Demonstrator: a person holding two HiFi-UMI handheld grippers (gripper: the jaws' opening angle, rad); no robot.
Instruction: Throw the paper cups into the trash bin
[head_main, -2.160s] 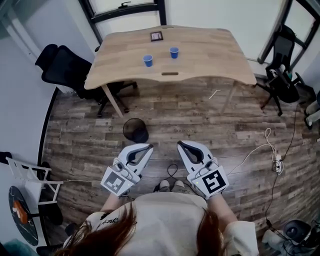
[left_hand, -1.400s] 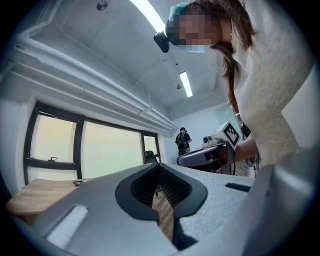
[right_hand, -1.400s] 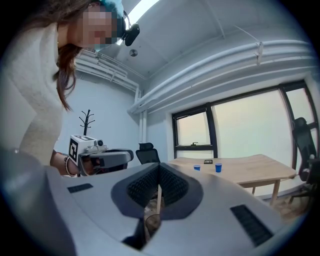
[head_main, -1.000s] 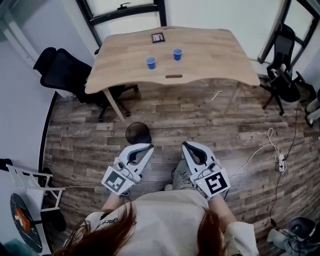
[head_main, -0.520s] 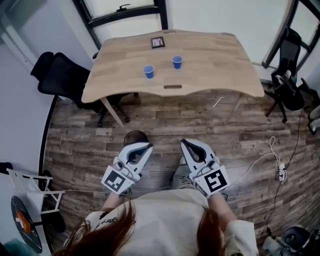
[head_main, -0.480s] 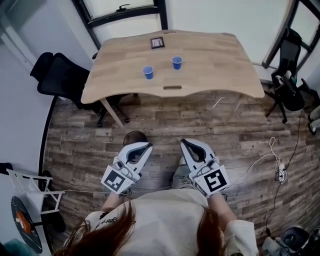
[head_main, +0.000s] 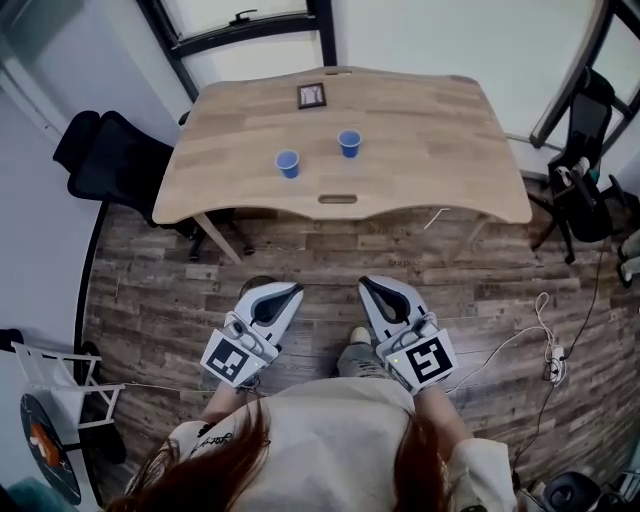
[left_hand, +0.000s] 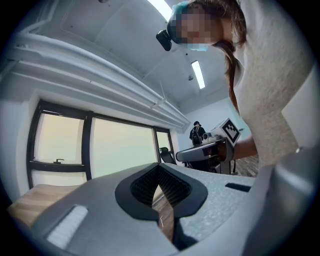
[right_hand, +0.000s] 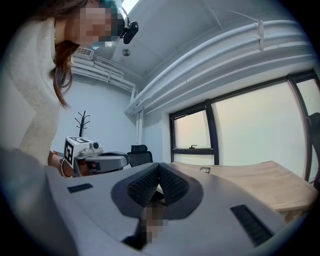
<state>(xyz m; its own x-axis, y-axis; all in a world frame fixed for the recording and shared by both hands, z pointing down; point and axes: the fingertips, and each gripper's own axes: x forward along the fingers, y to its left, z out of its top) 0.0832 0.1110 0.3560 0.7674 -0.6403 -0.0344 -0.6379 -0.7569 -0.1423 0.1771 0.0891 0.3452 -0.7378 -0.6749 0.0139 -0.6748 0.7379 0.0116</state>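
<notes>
I have both tools low, in front of my body and side by side over the wood floor (head_main: 500, 270). The left hand-held gripper (head_main: 285, 291) has its ribbed pads pressed together with nothing between them. The right hand-held gripper (head_main: 368, 286) is the same, closed and empty.

There are two paper cups, both small, blue, upright and open-topped with paler rims. They stand well apart from each other on the light wooden bench (head_main: 440, 130). The left cup (head_main: 288, 163) is far ahead of the left hand-held gripper, roughly in line with its tip. The right cup (head_main: 349, 143) is far ahead of the right hand-held gripper and a bit further back on the bench.

The trash bin (head_main: 256, 283) is dark and round, on the floor just beyond the left hand-held gripper's tip and mostly hidden by it. A small dark framed card (head_main: 312, 96) lies beyond the cups.
</notes>
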